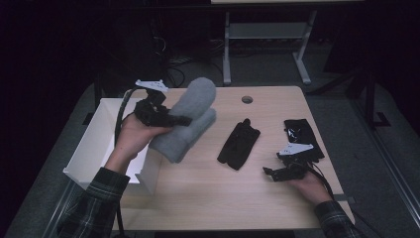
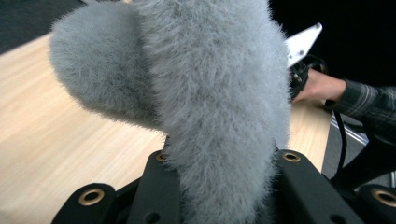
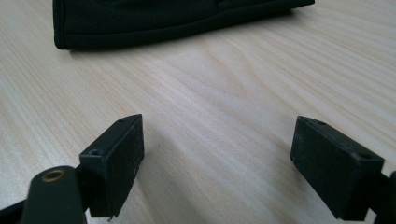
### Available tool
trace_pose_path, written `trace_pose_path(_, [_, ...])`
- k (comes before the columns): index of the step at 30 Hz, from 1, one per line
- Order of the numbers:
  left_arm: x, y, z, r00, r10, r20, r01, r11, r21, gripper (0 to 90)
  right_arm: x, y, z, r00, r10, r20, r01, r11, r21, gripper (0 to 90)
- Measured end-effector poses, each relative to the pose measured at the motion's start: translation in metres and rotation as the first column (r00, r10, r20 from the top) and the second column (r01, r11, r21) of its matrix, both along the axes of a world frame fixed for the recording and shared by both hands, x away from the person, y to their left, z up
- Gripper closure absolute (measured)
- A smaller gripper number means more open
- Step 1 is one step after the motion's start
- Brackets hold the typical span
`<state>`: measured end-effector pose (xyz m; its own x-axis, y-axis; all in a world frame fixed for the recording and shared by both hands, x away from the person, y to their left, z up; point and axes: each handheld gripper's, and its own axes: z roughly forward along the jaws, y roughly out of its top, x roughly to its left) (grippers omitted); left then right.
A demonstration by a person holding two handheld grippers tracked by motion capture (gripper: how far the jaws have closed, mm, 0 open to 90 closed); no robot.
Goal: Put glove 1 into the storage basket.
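A pair of fluffy grey mittens (image 1: 190, 119) is lifted off the wooden table (image 1: 213, 193), with my left gripper (image 1: 171, 119) shut on it near the cuffs. In the left gripper view the grey mittens (image 2: 205, 93) stand up between the two black jaws, squeezed by them. A black glove (image 1: 239, 144) lies flat mid-table, and it appears as a black glove (image 3: 154, 21) ahead of my right gripper (image 3: 217, 158). My right gripper (image 1: 275, 172) rests low near the front right, open, with bare wood between its jaws.
A white open box (image 1: 106, 144) stands at the table's left edge, just below the left hand. Another black glove (image 1: 301, 135) lies at the right, behind the right gripper. A round cable hole (image 1: 246, 99) sits near the far edge.
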<state>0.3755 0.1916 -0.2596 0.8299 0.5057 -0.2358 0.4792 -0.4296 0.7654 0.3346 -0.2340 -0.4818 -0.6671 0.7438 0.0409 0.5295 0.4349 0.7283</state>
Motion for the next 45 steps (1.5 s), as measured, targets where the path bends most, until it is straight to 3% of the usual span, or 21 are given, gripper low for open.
trace_pose_path(5, [0.002,0.018,0.007,0.9992,0.039,0.004,-0.039,0.9992,-0.004,72.1,0.000,0.000,0.000,1.0000,-0.001,0.000,0.001,1.000,0.000,17.4])
trace_pose_path(11, [0.004,0.052,0.014,0.9929,0.119,0.002,-0.119,0.9929,-0.003,72.1,0.000,0.000,0.000,1.0000,0.000,0.000,0.000,1.000,0.000,17.5])
trace_pose_path(19, [0.004,0.098,0.014,0.9743,0.225,-0.011,-0.225,0.9743,-0.003,72.1,0.000,0.000,0.000,1.0000,-0.002,0.001,0.002,1.000,0.000,17.5])
trace_pose_path(24, [0.004,0.125,0.009,0.9560,0.293,-0.020,-0.293,0.9562,0.007,72.1,0.000,0.000,0.000,1.0000,-0.004,0.000,0.004,1.000,0.002,17.5])
trace_pose_path(29, [0.004,0.145,-0.007,0.9385,0.343,-0.040,-0.342,0.9393,0.027,72.1,0.000,0.000,0.000,1.0000,-0.007,0.001,0.007,1.000,0.000,17.5])
trace_pose_path(36, [0.007,0.160,-0.044,0.8958,0.433,-0.099,-0.427,0.9008,0.077,72.0,0.000,0.000,0.000,1.0000,-0.008,0.000,0.008,1.000,-0.001,17.5])
trace_pose_path(39, [0.010,0.165,-0.064,0.8827,0.451,-0.131,-0.442,0.8921,0.093,72.0,0.000,0.000,0.000,1.0000,-0.008,0.001,0.008,1.000,-0.001,17.5])
trace_pose_path(42, [0.012,0.169,-0.085,0.8653,0.474,-0.164,-0.461,0.8806,0.110,71.9,0.000,0.000,0.000,1.0000,-0.008,0.001,0.008,1.000,-0.001,17.5])
trace_pose_path(43, [0.012,0.169,-0.085,0.8653,0.474,-0.164,-0.461,0.8806,0.110,71.9,0.000,0.000,0.000,1.0000,-0.008,0.001,0.008,1.000,-0.001,17.5])
trace_pose_path(44, [0.015,0.172,-0.100,0.8553,0.484,-0.186,-0.468,0.8750,0.124,71.8,0.000,0.000,0.000,1.0000,-0.008,0.001,0.008,1.000,-0.001,17.5])
trace_pose_path(45, [0.016,0.173,-0.104,0.8497,0.490,-0.196,-0.473,0.8718,0.127,71.8,0.000,0.000,0.000,1.0000,-0.008,0.001,0.008,1.000,-0.001,17.5])
